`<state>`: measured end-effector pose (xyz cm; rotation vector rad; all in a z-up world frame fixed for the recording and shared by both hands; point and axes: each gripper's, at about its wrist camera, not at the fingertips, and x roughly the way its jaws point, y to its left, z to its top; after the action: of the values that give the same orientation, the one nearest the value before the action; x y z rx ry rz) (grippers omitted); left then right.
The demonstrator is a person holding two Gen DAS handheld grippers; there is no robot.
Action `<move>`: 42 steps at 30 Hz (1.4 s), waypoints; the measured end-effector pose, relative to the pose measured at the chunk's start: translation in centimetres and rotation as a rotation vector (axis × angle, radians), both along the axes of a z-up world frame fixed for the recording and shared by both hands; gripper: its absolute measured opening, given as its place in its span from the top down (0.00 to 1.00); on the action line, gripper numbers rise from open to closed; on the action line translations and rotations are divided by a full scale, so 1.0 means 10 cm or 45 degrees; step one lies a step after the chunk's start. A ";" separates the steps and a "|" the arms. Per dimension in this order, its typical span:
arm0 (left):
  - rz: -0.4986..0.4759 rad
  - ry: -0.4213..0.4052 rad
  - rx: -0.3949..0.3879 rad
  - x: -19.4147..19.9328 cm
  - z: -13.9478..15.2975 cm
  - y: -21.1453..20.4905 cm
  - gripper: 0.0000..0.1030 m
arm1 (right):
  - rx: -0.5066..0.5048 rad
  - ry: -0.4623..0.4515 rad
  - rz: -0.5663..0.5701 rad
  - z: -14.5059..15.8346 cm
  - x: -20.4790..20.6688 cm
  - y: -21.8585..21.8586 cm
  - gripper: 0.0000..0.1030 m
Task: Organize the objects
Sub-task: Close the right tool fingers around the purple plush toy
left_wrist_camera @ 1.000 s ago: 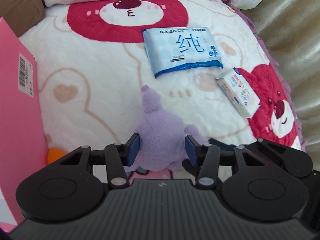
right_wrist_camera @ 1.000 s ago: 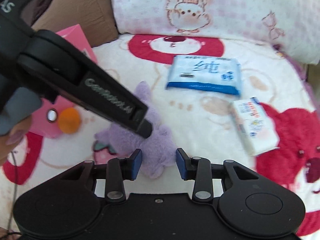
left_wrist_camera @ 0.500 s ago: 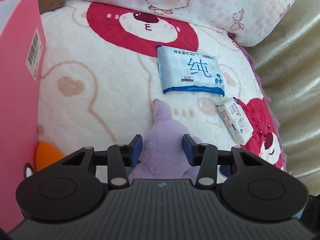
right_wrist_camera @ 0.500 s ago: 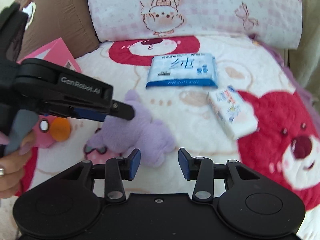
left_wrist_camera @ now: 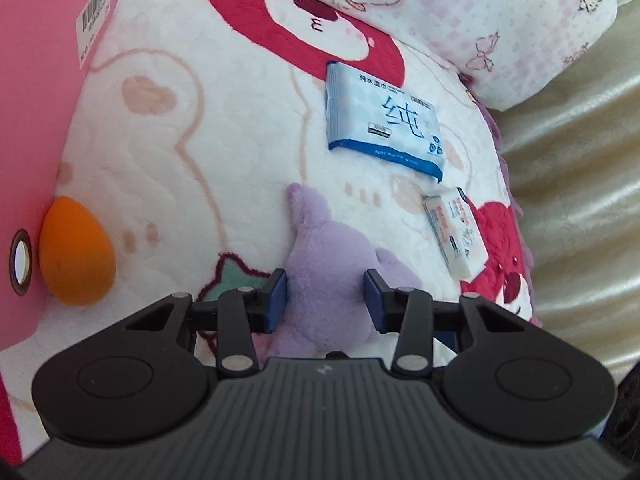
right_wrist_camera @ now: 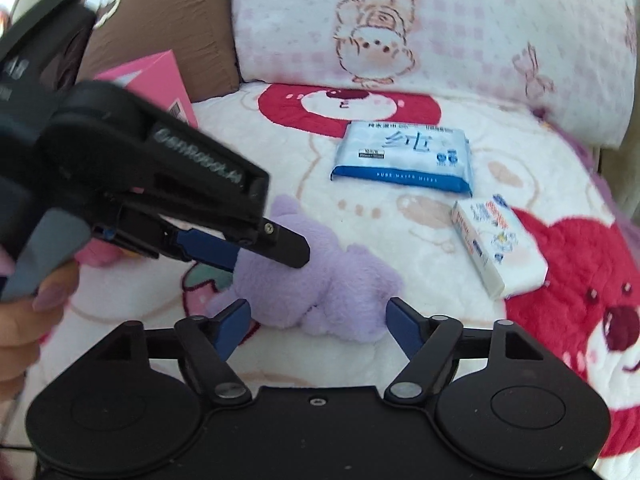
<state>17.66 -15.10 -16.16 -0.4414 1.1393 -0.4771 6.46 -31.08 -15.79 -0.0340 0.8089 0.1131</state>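
Observation:
A purple plush toy point(left_wrist_camera: 328, 272) lies on the bear-print blanket point(left_wrist_camera: 224, 152). My left gripper point(left_wrist_camera: 324, 300) straddles the plush's body; its jaws are closing and the blue pads press into the fur on both sides. The right wrist view shows that left gripper point(right_wrist_camera: 269, 259) coming in from the left onto the plush point(right_wrist_camera: 344, 288), held by a person's hand point(right_wrist_camera: 24, 320). My right gripper point(right_wrist_camera: 318, 312) sits just in front of the plush; its jaws are opening wide and hold nothing.
A blue wet-wipes pack point(left_wrist_camera: 384, 120) and a small white box point(left_wrist_camera: 456, 236) lie beyond the plush, to the right. An orange egg-shaped sponge point(left_wrist_camera: 76, 252) rests against a pink box point(left_wrist_camera: 36, 100) on the left. A pink-checked pillow point(right_wrist_camera: 440, 32) stands along the back.
The right gripper's jaws have spread from almost shut to wide. The left gripper has sunk and rolled, and its jaws have narrowed onto the plush.

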 end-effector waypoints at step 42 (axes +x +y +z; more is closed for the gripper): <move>-0.066 -0.128 0.059 -0.59 0.43 0.26 0.64 | 0.252 -0.032 0.081 0.12 -0.22 0.18 0.08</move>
<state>11.79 -12.54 -11.89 -0.3450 1.0646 -0.5115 4.23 -29.33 -14.57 0.1257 0.7682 0.2517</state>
